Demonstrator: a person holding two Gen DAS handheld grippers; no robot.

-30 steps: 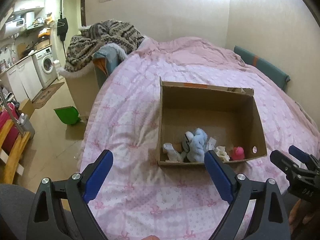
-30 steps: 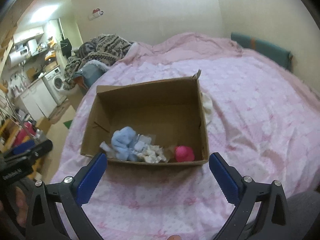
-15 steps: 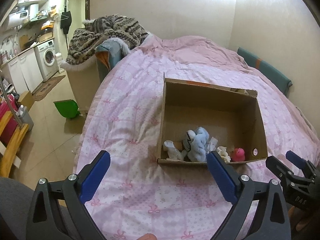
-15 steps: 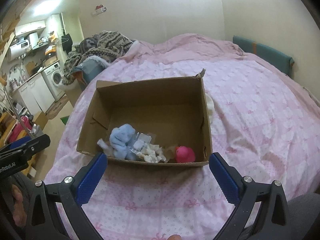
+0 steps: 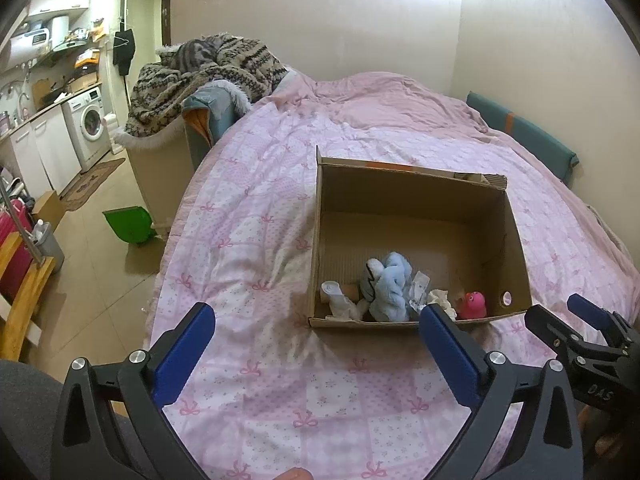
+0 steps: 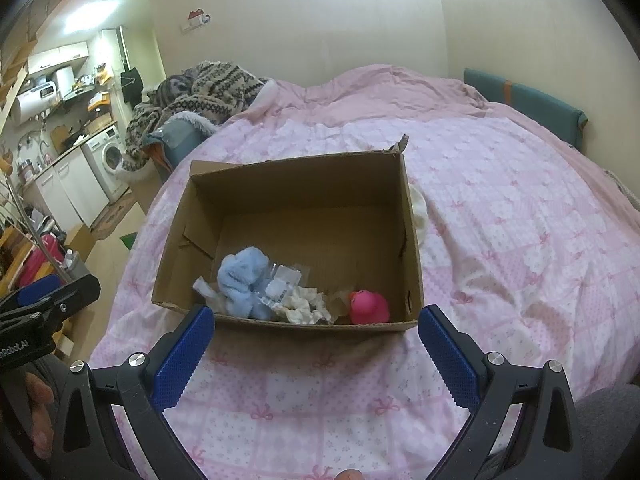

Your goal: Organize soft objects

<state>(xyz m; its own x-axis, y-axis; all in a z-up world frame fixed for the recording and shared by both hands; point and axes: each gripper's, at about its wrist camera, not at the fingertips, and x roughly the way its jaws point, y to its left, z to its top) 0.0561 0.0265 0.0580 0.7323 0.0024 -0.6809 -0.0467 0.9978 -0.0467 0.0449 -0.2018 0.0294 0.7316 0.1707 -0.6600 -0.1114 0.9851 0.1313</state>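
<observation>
An open cardboard box (image 5: 516, 232) (image 6: 408, 216) stands on the pink bed. Along its near wall lie a light blue plush (image 5: 390, 280) (image 6: 244, 276), a pink rubber duck (image 5: 472, 305) (image 6: 369, 307), a white cloth (image 6: 306, 304), a clear packet (image 6: 286, 276) and a white roll (image 5: 334, 294). My left gripper (image 5: 316, 352) is open and empty, in front of the box and to its left. My right gripper (image 6: 316, 354) is open and empty, just before the box's near wall. Each gripper also shows at the edge of the other's view.
The bed's pink quilt (image 5: 260, 208) ends at the left over a tiled floor with a green dustpan (image 5: 130, 224). A patterned blanket pile (image 5: 208, 68) lies at the bed's far left. A white cloth (image 6: 418, 210) lies behind the box's right side. A teal cushion (image 6: 524, 100) lines the wall.
Both grippers have shifted slightly, and the box sits a bit closer and more centred in each view. Both stay open and empty. The box's contents have not moved.
</observation>
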